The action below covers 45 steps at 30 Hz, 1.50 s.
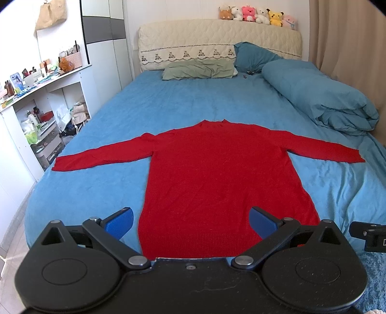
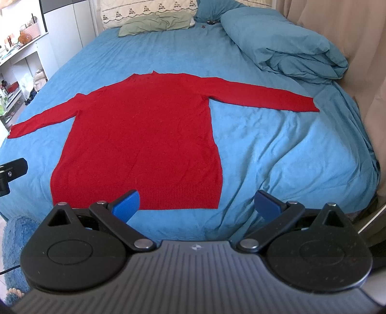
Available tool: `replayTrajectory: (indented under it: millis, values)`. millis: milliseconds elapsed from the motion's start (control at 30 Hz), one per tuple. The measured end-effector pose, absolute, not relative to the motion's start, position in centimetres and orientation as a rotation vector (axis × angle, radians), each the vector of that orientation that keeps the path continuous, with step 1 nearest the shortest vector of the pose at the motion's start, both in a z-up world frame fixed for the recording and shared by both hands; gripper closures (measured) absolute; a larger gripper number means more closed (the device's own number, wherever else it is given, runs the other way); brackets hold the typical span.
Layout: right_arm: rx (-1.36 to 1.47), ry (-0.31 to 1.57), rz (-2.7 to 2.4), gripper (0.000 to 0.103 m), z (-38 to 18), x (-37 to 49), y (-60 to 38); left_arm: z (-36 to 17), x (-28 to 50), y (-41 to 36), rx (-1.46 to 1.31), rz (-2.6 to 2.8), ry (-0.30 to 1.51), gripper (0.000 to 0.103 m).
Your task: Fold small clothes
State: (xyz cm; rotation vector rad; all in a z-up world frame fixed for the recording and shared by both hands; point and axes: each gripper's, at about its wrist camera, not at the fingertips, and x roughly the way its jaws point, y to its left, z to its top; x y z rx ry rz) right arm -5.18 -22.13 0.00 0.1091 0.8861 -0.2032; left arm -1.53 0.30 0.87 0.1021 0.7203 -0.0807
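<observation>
A red sweater lies flat on the blue bed sheet, its front or back facing up, I cannot tell which. Both sleeves are stretched out to the sides, and the neck points toward the headboard. The ribbed hem is the edge nearest to me.

My left gripper is wide open and holds nothing. It hangs just over the hem, and its two blue pads stand on each side of the lower body of the sweater. I cannot tell if they touch the cloth.

My right gripper is also wide open and empty. It is near the hem corner on the right side; its left pad is in front of the red hem, and its right pad is over the bare sheet.

At the right edge of the left view I see a black part of the other gripper.

Farther back there is a green pillow, a rolled blue duvet along the right side, and a row of plush toys on top of the headboard. A white shelf unit with many small things stands left of the bed
</observation>
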Motion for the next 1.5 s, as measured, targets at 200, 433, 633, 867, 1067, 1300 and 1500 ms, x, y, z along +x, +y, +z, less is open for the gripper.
replayTrajectory:
  millis: [200,433,633,867,1067,1300,1500]
  values:
    - [0.115,0.864,-0.208,0.000,0.3,-5.4,-22.4,1.5,-0.8,-0.6,0.104,-0.081,0.702,0.000]
    - [0.127,0.785,-0.269,0.000,1.5,-1.6,-26.1,3.3,5.9,-4.0,0.100,-0.102,0.610,0.000]
    - [0.140,0.739,-0.391,0.000,0.1,5.8,-32.7,2.7,16.3,-8.8,0.111,-0.155,0.589,0.000]
    - [0.197,0.736,-0.526,0.000,-4.1,15.7,-41.8,-0.4,27.3,-15.4,0.163,-0.202,0.580,0.000]
    - [0.267,0.720,-0.693,0.000,-9.2,21.6,-49.5,-4.6,33.9,-20.5,0.171,-0.259,0.579,0.000]
    - [0.343,0.660,-0.824,0.000,-14.7,24.5,-57.9,-10.1,40.0,-25.9,0.195,-0.291,0.692,0.000]
    - [0.447,0.670,-0.852,0.017,-18.6,25.9,-62.4,-15.6,43.6,-28.1,0.180,-0.289,0.825,0.000]
